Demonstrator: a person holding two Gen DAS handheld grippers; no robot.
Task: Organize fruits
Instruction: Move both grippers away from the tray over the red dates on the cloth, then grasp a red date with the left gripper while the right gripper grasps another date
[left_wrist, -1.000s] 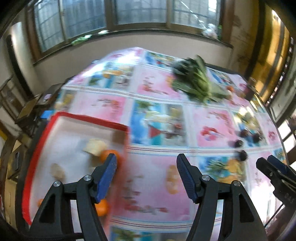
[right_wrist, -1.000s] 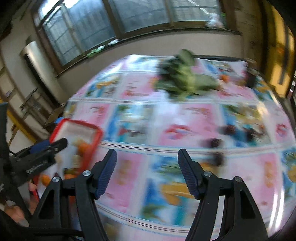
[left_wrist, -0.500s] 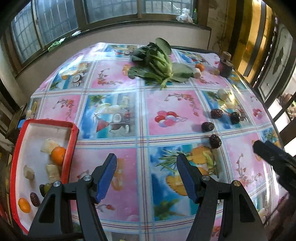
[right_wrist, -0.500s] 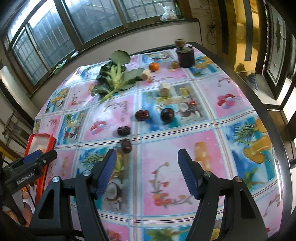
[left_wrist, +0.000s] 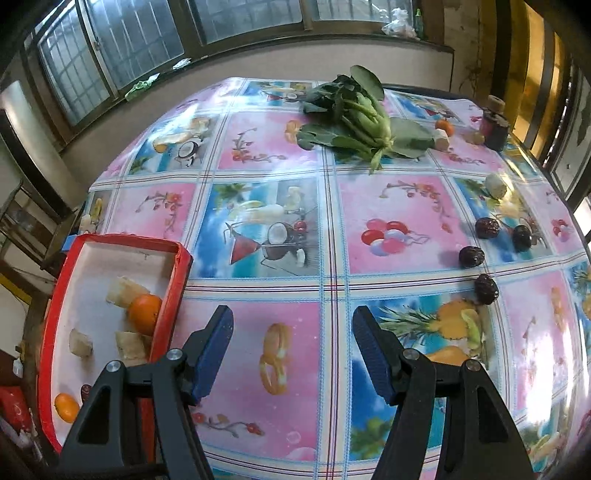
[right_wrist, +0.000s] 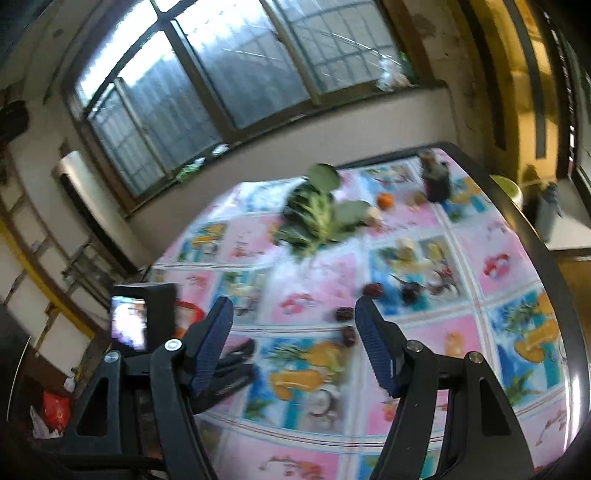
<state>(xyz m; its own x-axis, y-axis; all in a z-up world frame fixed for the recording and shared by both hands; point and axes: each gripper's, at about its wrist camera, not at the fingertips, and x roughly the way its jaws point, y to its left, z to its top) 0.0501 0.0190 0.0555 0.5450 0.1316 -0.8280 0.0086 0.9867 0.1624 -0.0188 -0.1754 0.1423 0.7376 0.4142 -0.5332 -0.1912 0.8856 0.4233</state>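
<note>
While greens (left_wrist: 354, 114) sprawl, dates (left_wrist: 471, 256) scattered, unobstructed

A long row of dark-framed, grid-paned windows (left_wrist: 122, 62) lets in pale daylight above a cream plaster wall (left_wrist: 258, 62). A glossy pink-and-blue fruit-print tablecloth (left_wrist: 295, 236) covers the dark-edged table (right_wrist: 546, 258). Yellow-brown wooden panelling (left_wrist: 528, 55) stands at the right.

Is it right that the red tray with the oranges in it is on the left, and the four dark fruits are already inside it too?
Not quite. The red tray with the oranges is on the left, but the four dark fruits are not inside it. They lie out on the tablecloth on the right side, far from the tray. The left wrist view shows this.
</note>
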